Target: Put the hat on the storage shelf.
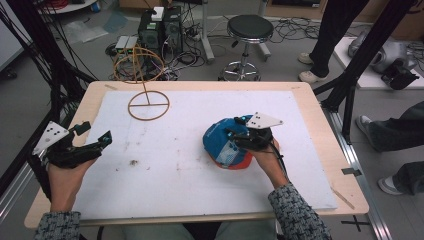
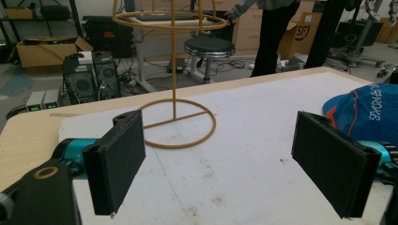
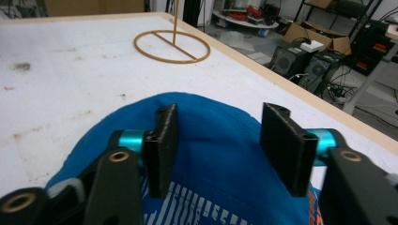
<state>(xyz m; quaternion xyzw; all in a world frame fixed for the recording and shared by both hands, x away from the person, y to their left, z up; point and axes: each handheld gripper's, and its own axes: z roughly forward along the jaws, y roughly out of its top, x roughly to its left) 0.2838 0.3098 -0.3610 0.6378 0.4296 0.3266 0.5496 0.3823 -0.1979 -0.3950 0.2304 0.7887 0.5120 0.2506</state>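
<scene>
Blue cap (image 1: 223,140) with orange brim and white lettering, lying crown-up, right of and nearer than wire stand (image 1: 148,105), well apart.

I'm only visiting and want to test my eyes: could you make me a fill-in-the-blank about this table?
1. The right claw sits over a blue and orange ____.
2. The wire stand has a round ____ resting on the white mat.
3. The left claw has its jaws wide ____, nothing between them.

Missing words: cap; base; open
</scene>
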